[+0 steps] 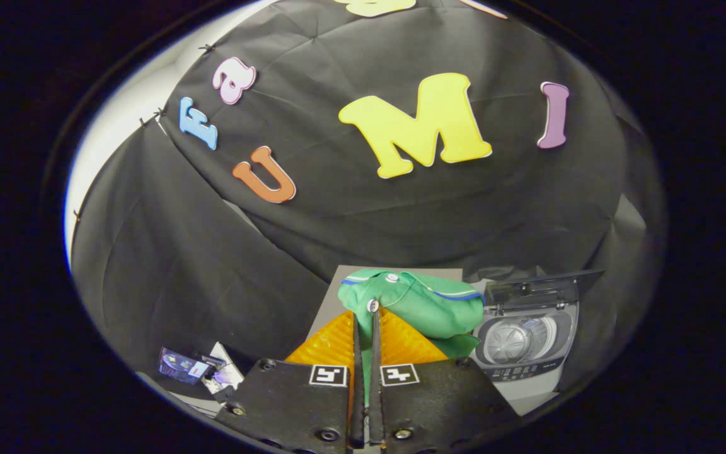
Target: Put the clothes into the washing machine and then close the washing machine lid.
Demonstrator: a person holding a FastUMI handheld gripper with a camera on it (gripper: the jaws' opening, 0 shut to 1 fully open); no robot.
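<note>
A green garment [423,306] with blue and white trim hangs bunched at my fingertips, lifted above the grey table [338,284]. My gripper [366,315] is shut on it, the two orange fingers [331,343] pressed close together with green cloth showing in the narrow slit between them. To the right of the fingers stands a small grey top-loading washing machine [527,337]. Its dark lid [536,287] is raised at the back and the round steel drum [514,340] lies open. The garment's right edge hangs just left of the machine's opening.
Black cloth forms the booth wall [369,208] behind the table. At the table's left, beside the fingers, lie a small dark packet [180,366] and some white paper [224,372]. A strip of bare grey tabletop [527,391] shows in front of the machine.
</note>
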